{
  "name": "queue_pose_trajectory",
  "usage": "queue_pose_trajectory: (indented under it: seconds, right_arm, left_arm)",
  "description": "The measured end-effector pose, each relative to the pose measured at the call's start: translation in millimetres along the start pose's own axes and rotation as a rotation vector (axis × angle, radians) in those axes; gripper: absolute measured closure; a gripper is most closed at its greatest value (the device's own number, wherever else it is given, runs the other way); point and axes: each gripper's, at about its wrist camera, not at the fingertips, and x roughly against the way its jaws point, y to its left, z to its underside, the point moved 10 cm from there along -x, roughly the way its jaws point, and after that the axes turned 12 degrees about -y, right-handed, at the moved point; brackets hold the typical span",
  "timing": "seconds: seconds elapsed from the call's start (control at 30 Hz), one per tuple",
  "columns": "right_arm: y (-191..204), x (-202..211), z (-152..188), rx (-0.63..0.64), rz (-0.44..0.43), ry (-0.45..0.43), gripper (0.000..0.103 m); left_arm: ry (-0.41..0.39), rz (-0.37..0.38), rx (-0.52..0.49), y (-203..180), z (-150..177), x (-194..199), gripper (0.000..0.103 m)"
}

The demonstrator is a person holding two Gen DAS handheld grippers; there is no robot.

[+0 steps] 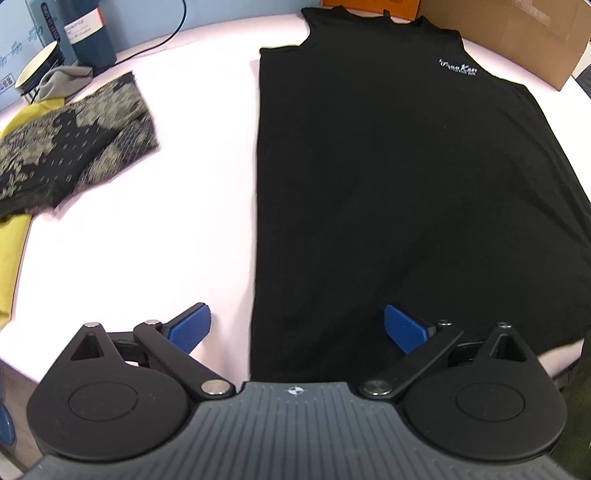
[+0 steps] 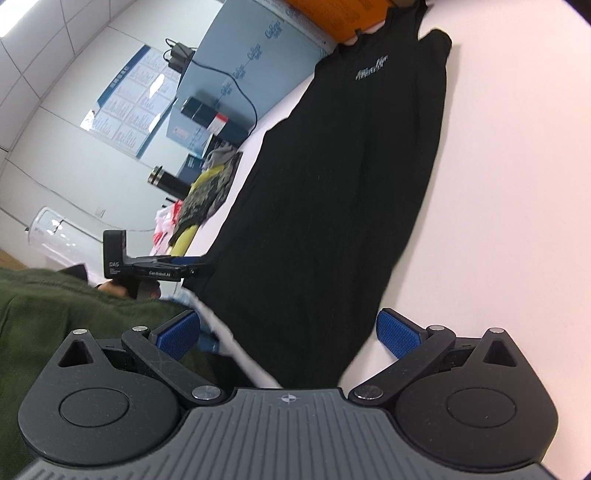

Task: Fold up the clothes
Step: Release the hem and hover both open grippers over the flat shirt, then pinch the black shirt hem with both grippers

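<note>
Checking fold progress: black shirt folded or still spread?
Partly folded: the black shirt lies flat on the table, sides turned in to a narrow strip, full length from collar to hem, no crosswise fold yet.

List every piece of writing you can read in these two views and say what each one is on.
"GenRobot.AI": on the side of the left hand-held gripper, seen from the right wrist.
"DAS": on the black block at its back; smaller print beneath is unreadable.
Silver script on the chest of the black shirt: blurred, unreadable.
Repeated pale logo on the blue panel: too blurred.
Wall poster and dark box label: too small.
</note>
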Motion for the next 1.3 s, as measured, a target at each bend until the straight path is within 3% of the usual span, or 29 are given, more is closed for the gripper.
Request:
queue_pose_trajectory:
  seconds: [0.33,0.47,0.57,0.7,0.73,0.77,0.8,0.83,0.87,0.9,1.0,1.13,1.3]
  right_arm:
    - [1.7,0.2,6.1,0.014,-0.007,-0.021,0.000]
    - [0.9,-1.1,5.6,0.004,0.001,-0.031,0.000]
    - [0.7,-1.6,5.1,-0.008,0.014,-0.039,0.000]
    - [2.2,1.7,8.4,-0.036,0.036,-0.030,0.000]
    - [2.1,2.8,9.4,-0.040,0.045,-0.028,0.002]
    - [1.3,3.8,10.0,-0.048,0.064,-0.028,0.008]
    - [0.5,4.5,10.3,-0.053,0.088,-0.026,0.014]
    - [-2.0,5.2,11.1,-0.057,0.119,-0.018,0.038]
    - [-6.4,4.3,14.0,-0.075,0.141,0.005,0.078]
    - [-10.9,3.4,17.2,-0.095,0.162,0.030,0.093]
    - [-18.1,2.5,23.6,-0.173,0.121,0.029,0.098]
    - [-21.8,-1.5,12.5,-0.340,-0.032,-0.099,0.098]
    - [-21.2,-19.0,-29.1,-0.402,-0.172,-0.236,0.098]
  left_arm:
    - [-0.016,0.098,0.017,12.4,26.3,27.7,0.001]
    - [-0.048,0.152,0.088,13.5,23.6,31.1,0.001]
    - [-0.066,0.232,0.146,8.9,17.3,33.4,0.001]
    - [-0.068,0.293,0.162,1.5,15.3,36.1,0.016]
    - [-0.067,0.290,0.155,1.0,16.5,36.2,0.026]
    - [-0.066,0.287,0.149,0.6,17.7,36.3,0.033]
    - [-0.069,0.280,0.143,0.5,18.3,36.9,0.055]
    - [-0.068,0.289,0.149,1.5,18.2,37.3,0.078]
    - [-0.068,0.297,0.155,2.4,18.0,37.7,0.086]
    - [-0.068,0.305,0.160,3.4,17.8,38.2,0.092]
    - [-0.090,0.311,0.153,5.9,13.3,37.8,0.094]
    - [-0.152,0.338,0.219,11.0,-4.3,35.7,0.095]
    - [-0.242,0.350,0.223,16.6,-53.0,23.5,0.095]
